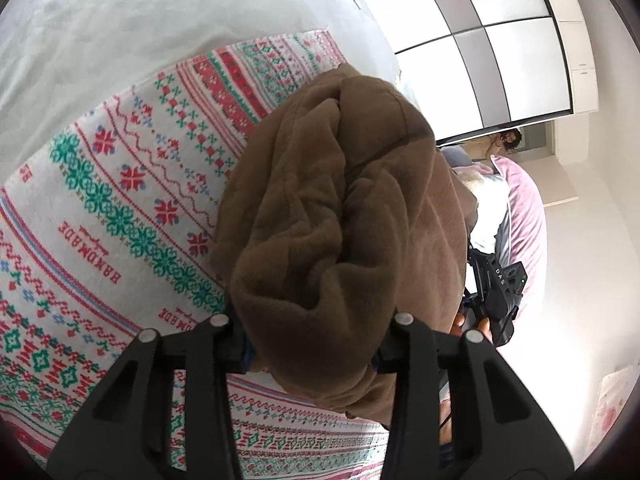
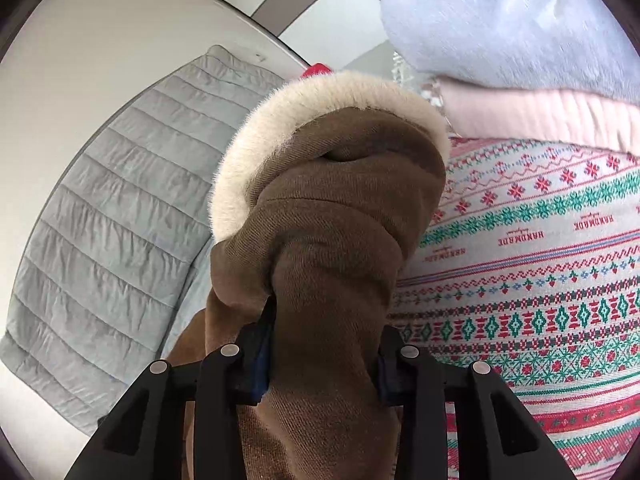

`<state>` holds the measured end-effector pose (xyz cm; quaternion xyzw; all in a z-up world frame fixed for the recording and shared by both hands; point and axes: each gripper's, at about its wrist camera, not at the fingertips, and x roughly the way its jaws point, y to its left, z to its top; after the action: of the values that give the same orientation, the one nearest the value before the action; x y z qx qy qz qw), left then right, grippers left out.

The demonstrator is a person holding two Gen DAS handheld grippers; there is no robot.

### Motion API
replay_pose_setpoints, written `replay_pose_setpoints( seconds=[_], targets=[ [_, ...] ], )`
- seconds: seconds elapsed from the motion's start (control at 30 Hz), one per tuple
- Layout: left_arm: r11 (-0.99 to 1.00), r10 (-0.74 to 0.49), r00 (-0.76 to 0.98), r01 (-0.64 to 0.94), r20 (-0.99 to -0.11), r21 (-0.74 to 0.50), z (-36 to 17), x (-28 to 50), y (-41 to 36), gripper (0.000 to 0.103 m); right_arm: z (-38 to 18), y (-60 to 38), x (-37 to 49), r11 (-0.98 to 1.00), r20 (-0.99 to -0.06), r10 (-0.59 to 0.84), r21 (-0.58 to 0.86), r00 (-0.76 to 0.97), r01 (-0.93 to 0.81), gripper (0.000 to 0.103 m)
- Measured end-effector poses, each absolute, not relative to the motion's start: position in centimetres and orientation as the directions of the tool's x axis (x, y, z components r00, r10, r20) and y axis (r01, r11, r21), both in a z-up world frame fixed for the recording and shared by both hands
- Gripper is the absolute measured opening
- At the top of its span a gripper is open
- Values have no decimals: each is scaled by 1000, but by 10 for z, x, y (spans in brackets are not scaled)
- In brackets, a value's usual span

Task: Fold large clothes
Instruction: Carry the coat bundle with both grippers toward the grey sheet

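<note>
A thick brown fleece garment (image 1: pixel 340 216) is bunched up between the fingers of my left gripper (image 1: pixel 310 354), which is shut on it above the patterned bed cover (image 1: pixel 120 200). My right gripper (image 2: pixel 322 368) is shut on another bunch of the same brown garment (image 2: pixel 328 248), where a cream fur trim (image 2: pixel 256 140) curls around the top. The right gripper (image 1: pixel 500 288) shows in the left wrist view behind the cloth. The fingertips of both grippers are hidden by fabric.
A bed with a white, red and green knit-pattern cover (image 2: pixel 540 280). A grey quilted headboard (image 2: pixel 112 216) on the left. Folded pink (image 2: pixel 540 116) and pale blue (image 2: pixel 512 16) clothes stacked at the far right. A pink pillow (image 1: pixel 528 216) and wardrobe doors (image 1: pixel 480 40) beyond.
</note>
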<state>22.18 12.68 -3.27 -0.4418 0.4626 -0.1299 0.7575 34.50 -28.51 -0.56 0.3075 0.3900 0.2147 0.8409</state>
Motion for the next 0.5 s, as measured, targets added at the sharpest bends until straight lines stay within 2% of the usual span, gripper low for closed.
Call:
replay_pose_setpoints(
  seconds=[0.5],
  targets=[
    [553,-607,626,-108,-489,-826,9,207,181,38,57,-229,331,744,-488,606,627,629,-231,37]
  ],
)
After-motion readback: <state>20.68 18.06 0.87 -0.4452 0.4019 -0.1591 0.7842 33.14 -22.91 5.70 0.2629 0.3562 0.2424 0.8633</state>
